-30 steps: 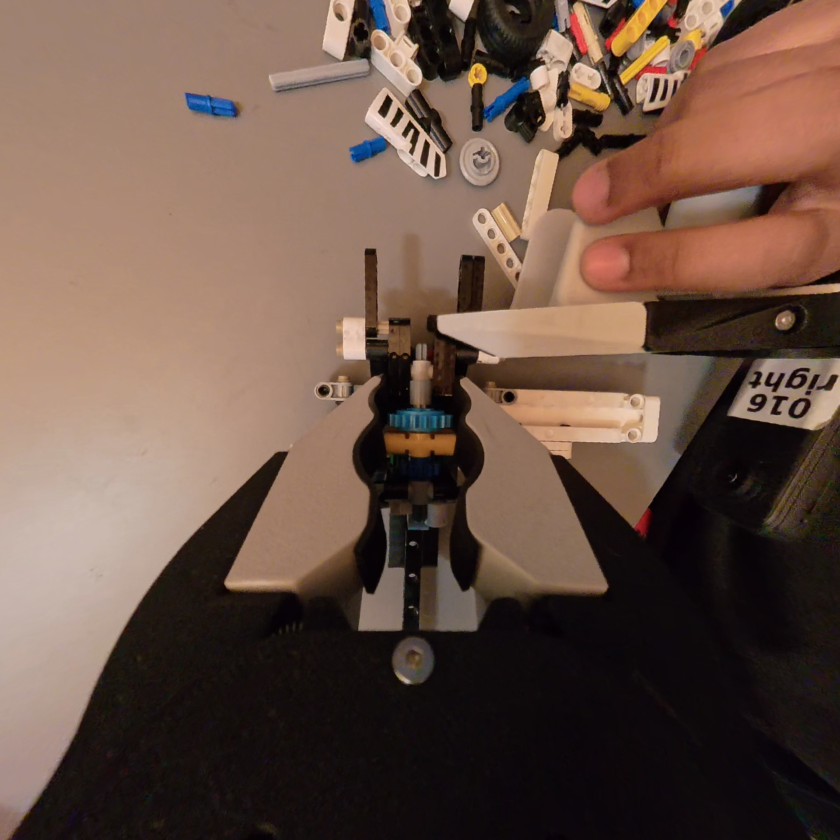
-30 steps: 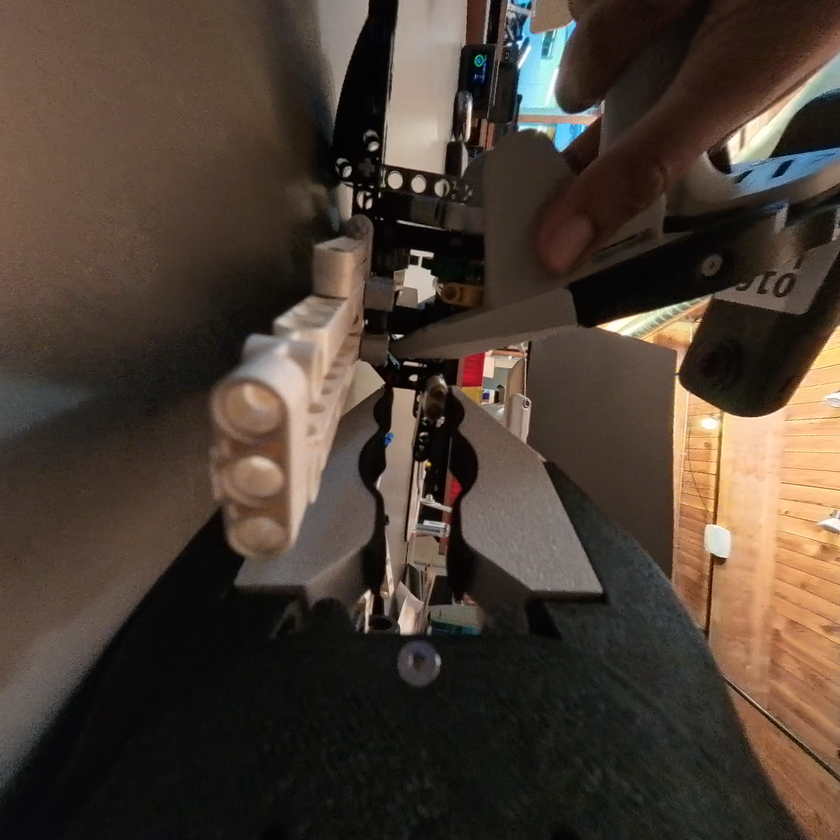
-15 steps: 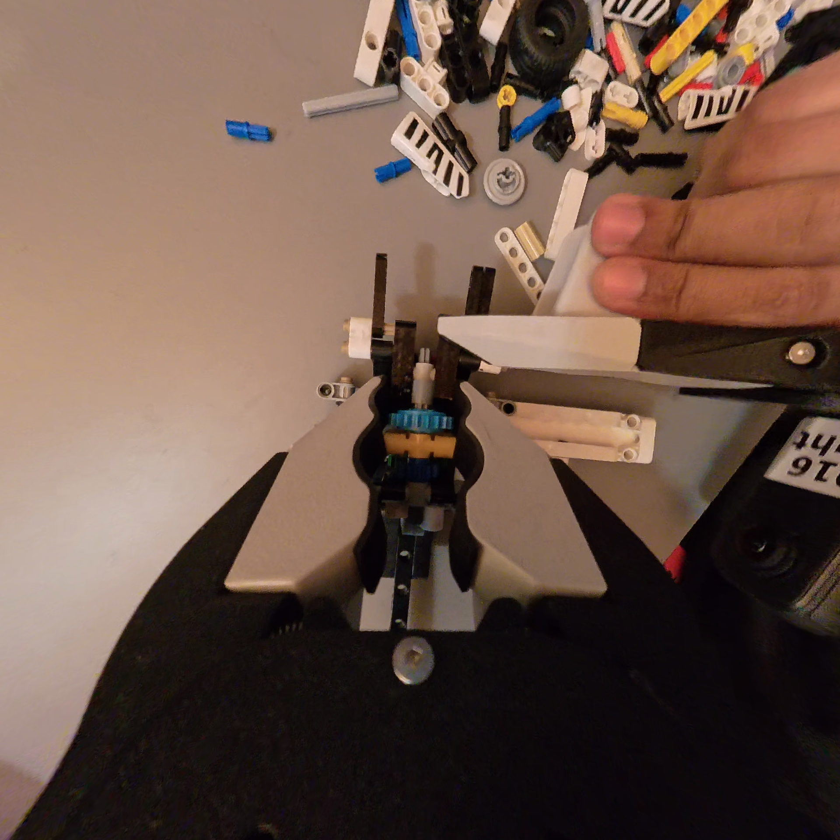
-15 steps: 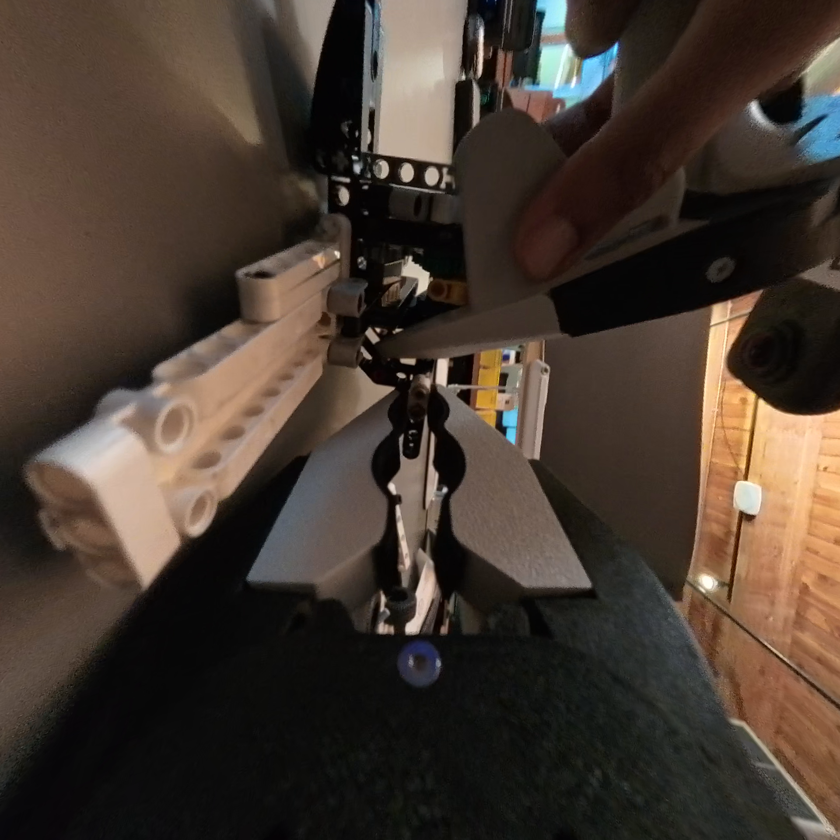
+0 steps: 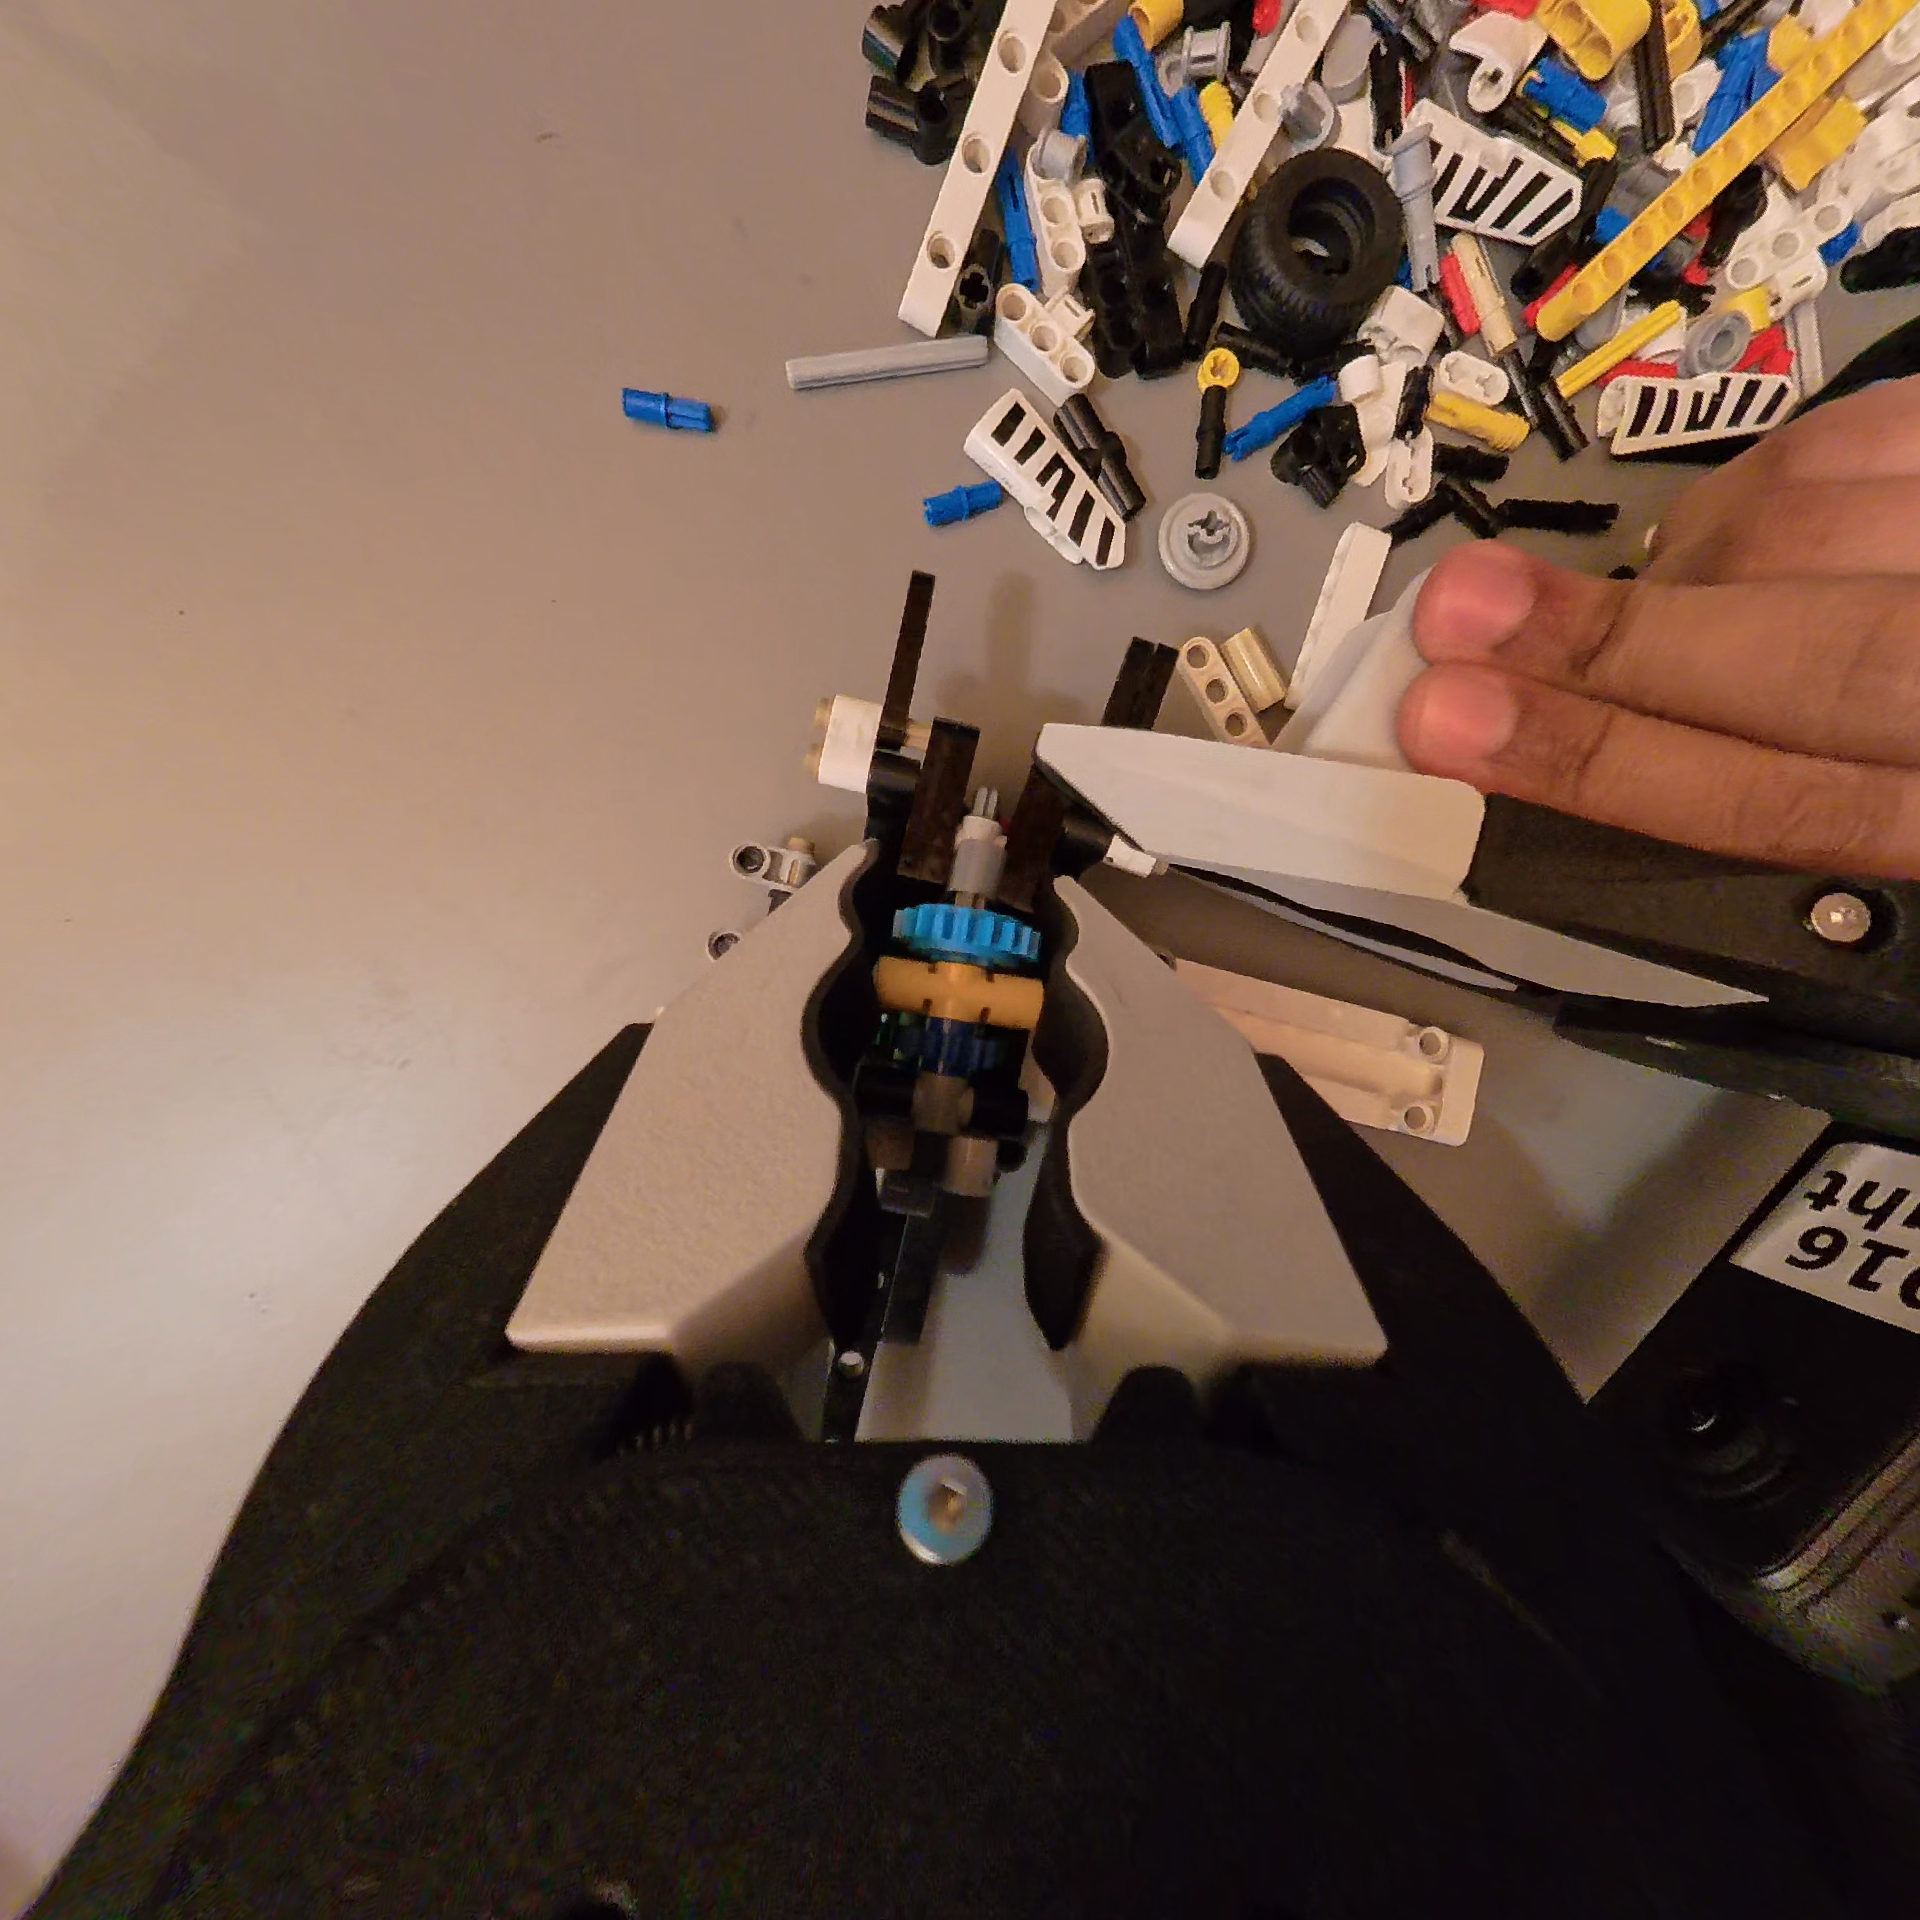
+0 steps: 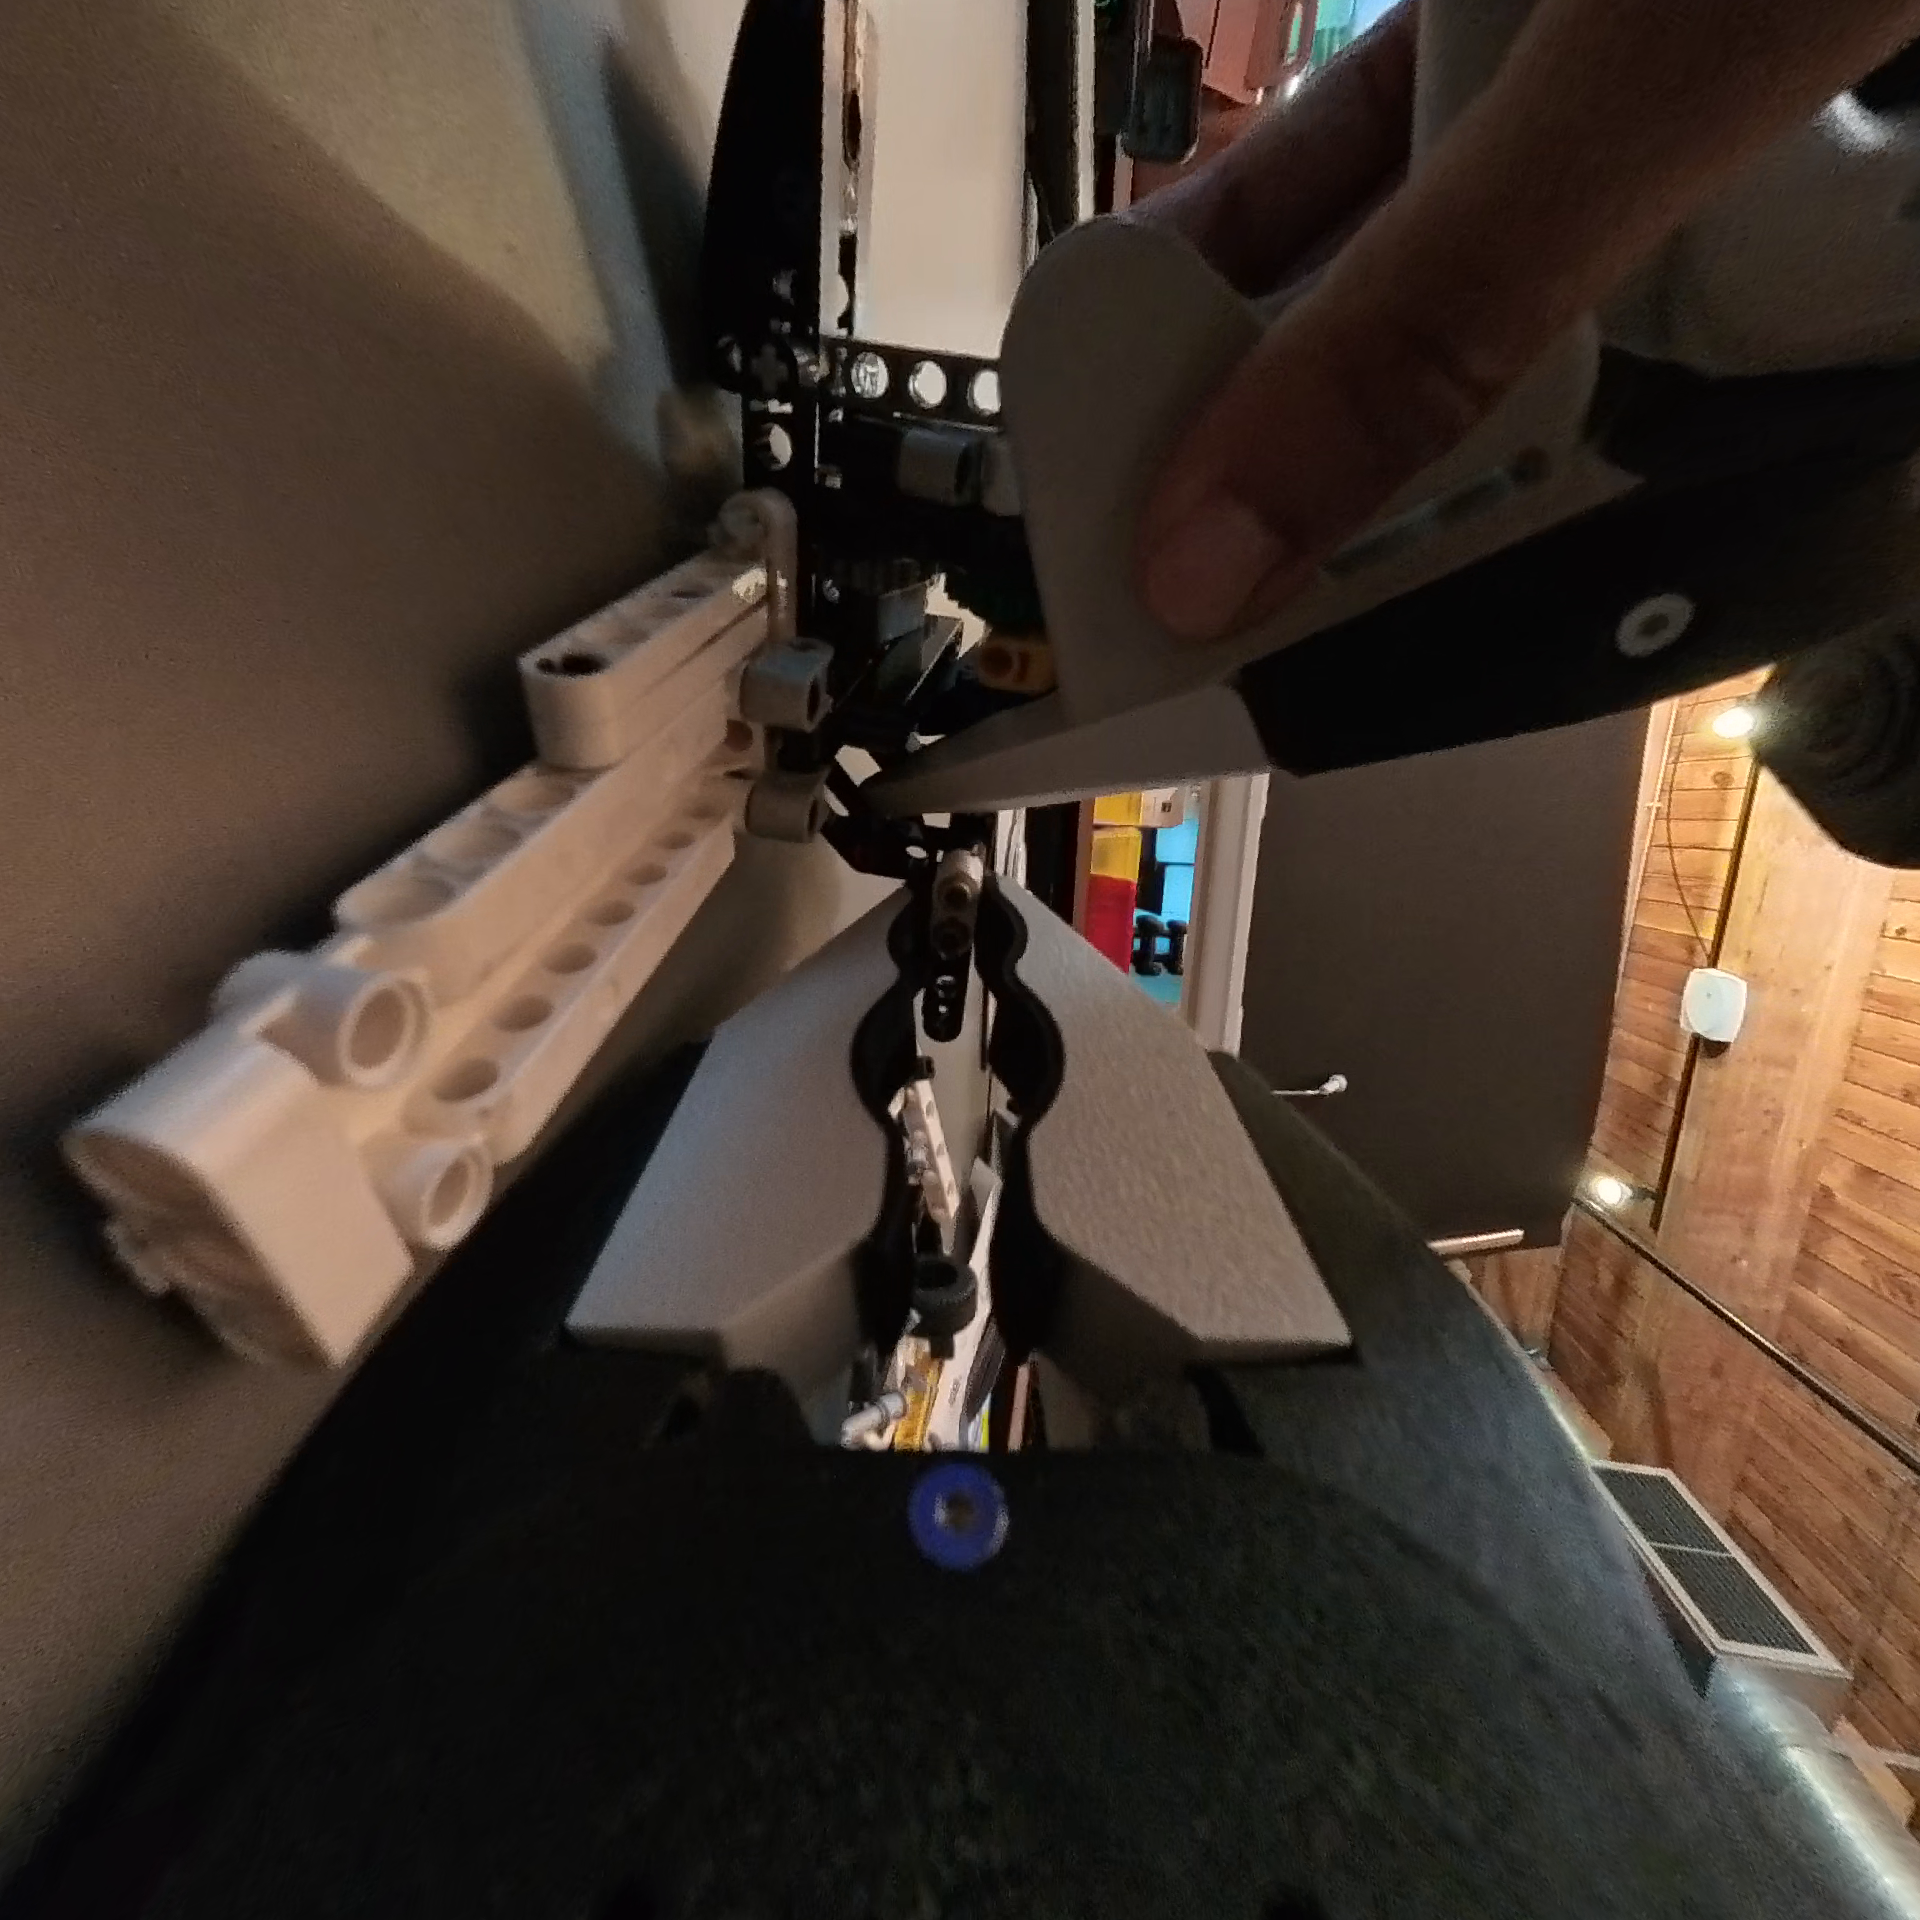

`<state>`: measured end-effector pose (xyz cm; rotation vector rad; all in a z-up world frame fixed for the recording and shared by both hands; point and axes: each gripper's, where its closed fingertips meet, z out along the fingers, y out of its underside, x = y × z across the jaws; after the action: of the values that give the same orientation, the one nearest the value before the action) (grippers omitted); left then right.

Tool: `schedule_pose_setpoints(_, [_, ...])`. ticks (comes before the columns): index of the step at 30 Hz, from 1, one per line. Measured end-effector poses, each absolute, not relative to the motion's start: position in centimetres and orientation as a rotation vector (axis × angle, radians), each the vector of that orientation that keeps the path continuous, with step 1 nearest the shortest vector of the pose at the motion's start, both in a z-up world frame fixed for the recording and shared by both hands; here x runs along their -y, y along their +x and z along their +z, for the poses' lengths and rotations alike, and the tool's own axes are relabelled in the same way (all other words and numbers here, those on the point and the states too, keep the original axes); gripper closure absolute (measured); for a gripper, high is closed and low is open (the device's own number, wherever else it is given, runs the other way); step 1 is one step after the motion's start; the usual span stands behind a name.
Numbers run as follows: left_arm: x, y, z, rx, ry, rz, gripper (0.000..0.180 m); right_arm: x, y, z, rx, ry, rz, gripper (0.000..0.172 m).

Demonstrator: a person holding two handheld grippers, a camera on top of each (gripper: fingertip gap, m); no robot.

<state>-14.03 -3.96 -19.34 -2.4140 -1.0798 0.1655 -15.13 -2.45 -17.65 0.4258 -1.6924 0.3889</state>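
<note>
The left gripper [image 5: 951,894] pinches a small plastic building-toy assembly [image 5: 958,971] between its two grey fingers [image 5: 727,1091]. A bright blue gear [image 5: 964,930] and a tan gear [image 5: 956,997] on the assembly's axle sit between the black pads, which press on the assembly's sides. Black beams stand up from the assembly past the fingertips, and a long white perforated beam [image 5: 1351,1060] juts from it towards the right edge of the grey table [image 5: 312,623].

The right gripper [image 6: 951,935] is nearly pressed together, its black pads clamped on a thin black perforated beam [image 6: 948,971] of the same assembly. In the left wrist view, this gripper reaches in from the right, a person's hand [image 5: 1662,675] resting on its pale finger [image 5: 1247,800].

A loose heap of white, black, yellow, blue and red toy parts [image 5: 1403,229], including a small black tyre [image 5: 1320,239], lies by the table's far right corner. A single blue pin [image 5: 667,407] lies apart, nearer the far edge's middle.

The assembly is partly built, with gears, axle and beams joined. Many parts lie unused, so building looks unfinished.
</note>
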Motion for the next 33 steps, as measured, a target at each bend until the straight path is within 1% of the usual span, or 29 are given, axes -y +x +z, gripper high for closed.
schedule_pose_setpoints(8, [3.5,-14.2,-19.3,1.088,-2.386,0.182,0.154,1.8,-15.1,-17.6,1.699,0.367,0.382,0.166])
schedule_pose_setpoints(17, [3.2,-14.1,-19.3,1.072,-2.391,0.165,0.153,1.4,-14.7,-17.6,1.693,0.396,0.425,0.166])
schedule_pose_setpoints(24, [3.0,-14.3,-19.3,1.046,-2.410,0.144,0.153,1.0,-15.0,-17.3,1.685,0.409,0.536,0.165])
schedule_pose_setpoints(29, [3.1,-14.6,-19.5,1.022,-2.451,0.168,0.153,1.5,-14.0,-16.9,1.655,0.436,0.644,0.161])
schedule_pose_setpoints(33, [3.1,-14.6,-19.5,1.006,-2.456,0.181,0.153,1.6,-14.0,-17.1,1.699,0.418,0.681,0.164])
